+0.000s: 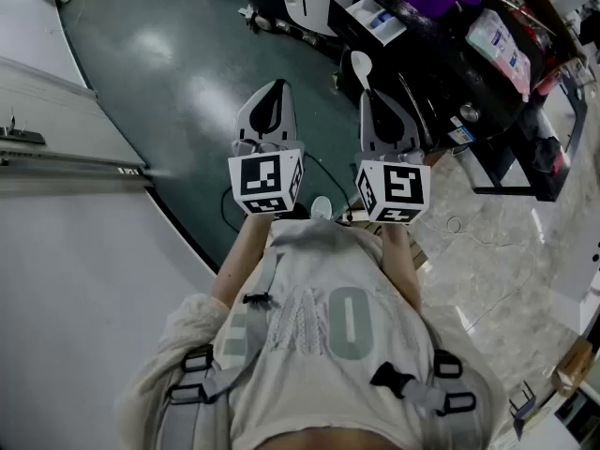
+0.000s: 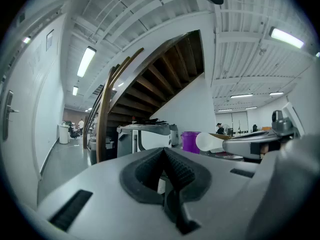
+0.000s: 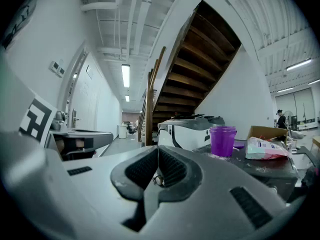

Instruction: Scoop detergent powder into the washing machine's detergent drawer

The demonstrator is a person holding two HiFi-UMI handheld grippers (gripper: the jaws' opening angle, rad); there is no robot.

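Jaws of the left tool [image 1: 276, 87] are pressed together empty, while the right tool [image 1: 369, 94] clamps a white spoon [image 1: 360, 65].

Floor [image 1: 187, 73] ahead open; cluttered table [image 1: 441, 59] to rt, wall [image 1: 66, 289] on lt.

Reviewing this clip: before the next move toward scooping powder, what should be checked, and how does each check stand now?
1. Spoon held: ok. The right hand-held gripper is shut on the white spoon, which sticks out ahead of it.
2. Left hand-held gripper free: ok. Its jaws are together on nothing.
3. Detergent bag located: ok. It lies on the dark table, to the right of the purple cup.
4. Bag open: cannot tell.
5. Powder in the spoon: cannot tell.
6. Detergent drawer open and reachable: cannot tell. No drawer can be made out in any view.
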